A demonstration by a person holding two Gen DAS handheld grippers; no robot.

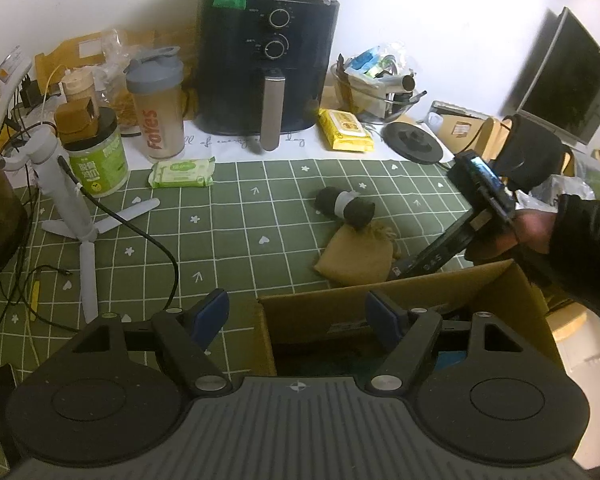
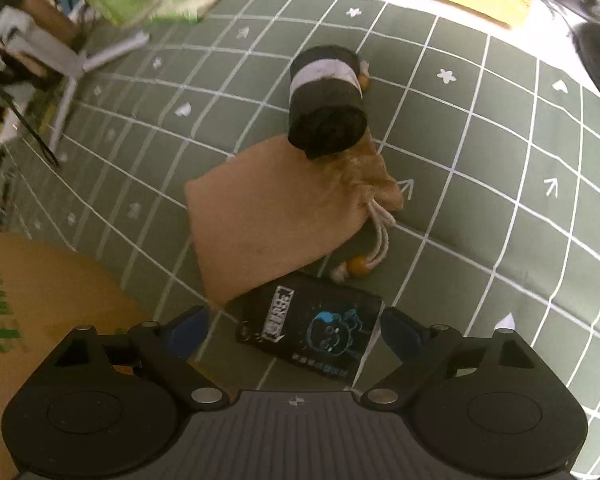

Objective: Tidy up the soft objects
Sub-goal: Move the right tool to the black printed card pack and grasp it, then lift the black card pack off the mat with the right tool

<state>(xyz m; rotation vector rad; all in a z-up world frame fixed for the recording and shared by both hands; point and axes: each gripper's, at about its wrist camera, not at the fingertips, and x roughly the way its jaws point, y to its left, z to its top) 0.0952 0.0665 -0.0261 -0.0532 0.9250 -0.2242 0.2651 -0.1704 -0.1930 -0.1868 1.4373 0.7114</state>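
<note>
A tan drawstring pouch [image 2: 260, 216] lies flat on the green checked cloth, with a black roll with a grey band [image 2: 326, 100] resting on its top end. A black packet with a blue cartoon print [image 2: 312, 334] lies just in front of the pouch. My right gripper [image 2: 292, 330] is open and empty, its fingers on either side of the black packet and above it. In the left wrist view the pouch [image 1: 356, 258] and the roll [image 1: 346, 206] lie beyond an open cardboard box [image 1: 384, 300]. My left gripper [image 1: 296, 312] is open and empty over the box's near left corner.
A black air fryer [image 1: 266, 60], a shaker bottle [image 1: 156, 104], a green-label tub [image 1: 96, 156], wipe packs [image 1: 182, 174] and a yellow pack [image 1: 346, 130] stand along the back. A white tripod [image 1: 72, 208] with a cable stands at left. A monitor [image 1: 568, 76] is at right.
</note>
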